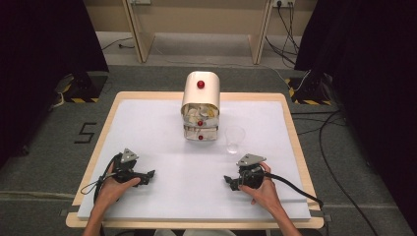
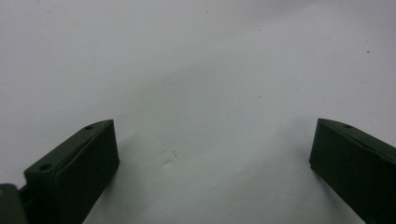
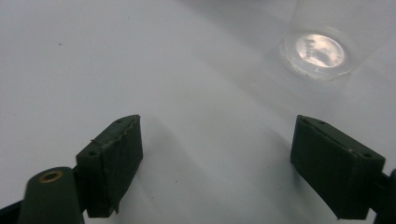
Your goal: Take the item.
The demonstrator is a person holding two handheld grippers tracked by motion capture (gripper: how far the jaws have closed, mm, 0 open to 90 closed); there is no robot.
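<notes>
1. White sheeting covers the tabletop point(image 1: 147, 123), and both claws rest on it near the front edge, each held in one of the person's hands.
2. Toward the front-left corner, the left claw point(image 1: 150, 174) lies released, its jaws spread wide with bare white surface between them in the left gripper view; its tips point toward the middle of the tabletop.
3. Toward the front-right corner, the right claw point(image 1: 227, 181) is likewise released and grasps nothing, its tips pointing inward at the left claw, well apart from it.
4. A clear plastic cup point(image 1: 235, 139) stands upright right of centre, near the right claw but not touching it; its round base point(image 3: 320, 50) shows beyond the jaws in the right gripper view.
5. Just beside the cup, toward the back edge, stands a cream-coloured drawer box point(image 1: 200, 105) with red knobs, its drawers pulled open.
</notes>
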